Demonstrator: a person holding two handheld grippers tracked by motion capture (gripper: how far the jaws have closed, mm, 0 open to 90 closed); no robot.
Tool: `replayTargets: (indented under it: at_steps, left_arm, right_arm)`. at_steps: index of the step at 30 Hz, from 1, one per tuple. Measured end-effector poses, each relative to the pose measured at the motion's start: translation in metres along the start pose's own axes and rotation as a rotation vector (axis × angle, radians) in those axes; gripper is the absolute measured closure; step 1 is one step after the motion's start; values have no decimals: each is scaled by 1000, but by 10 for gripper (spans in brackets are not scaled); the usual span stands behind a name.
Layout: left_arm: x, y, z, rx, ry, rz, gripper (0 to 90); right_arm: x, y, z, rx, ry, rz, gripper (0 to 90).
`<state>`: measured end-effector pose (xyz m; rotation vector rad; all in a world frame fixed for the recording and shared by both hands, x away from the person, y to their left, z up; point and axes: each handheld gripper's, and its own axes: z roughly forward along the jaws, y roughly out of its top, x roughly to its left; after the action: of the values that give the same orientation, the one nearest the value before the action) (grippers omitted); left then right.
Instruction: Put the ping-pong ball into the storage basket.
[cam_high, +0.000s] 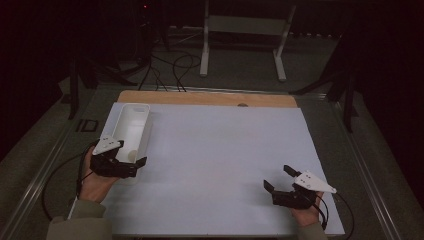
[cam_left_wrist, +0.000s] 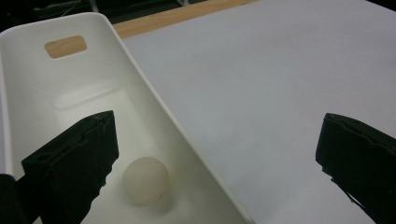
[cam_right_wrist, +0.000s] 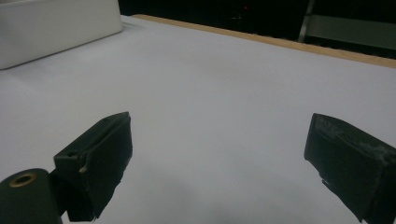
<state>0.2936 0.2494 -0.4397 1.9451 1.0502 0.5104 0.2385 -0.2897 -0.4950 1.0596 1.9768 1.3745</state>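
Note:
A long white bin (cam_high: 147, 131) lies at the table's left, and a small white ball (cam_high: 131, 155) rests inside its near end. In the left gripper view the ball (cam_left_wrist: 145, 180) sits on the bin floor, close to the left jaw. My left gripper (cam_high: 132, 158) is open and straddles the bin's right wall (cam_left_wrist: 156, 109), one jaw inside the bin and the other over the table. Nothing lies between its jaws (cam_left_wrist: 218, 123) except that wall. My right gripper (cam_high: 277, 177) hovers open and empty near the table's front right corner, seen as (cam_right_wrist: 219, 126) in its own view.
A white sheet (cam_high: 225, 155) covers the table, with a wooden strip (cam_high: 210, 98) showing along the far edge. The bin's side (cam_right_wrist: 56, 23) is far off in the right gripper view. On the dark floor beyond are a metal stand (cam_high: 245, 30) and cables (cam_high: 170, 70).

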Motion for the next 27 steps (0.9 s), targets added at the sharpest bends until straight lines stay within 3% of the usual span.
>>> replayTargets:
  at_steps: [27]
  left_arm:
    - [-5, -26, -8, -45, -24, -37, 0]
  right_arm:
    - [0, 0, 0, 1, 2, -1, 72]
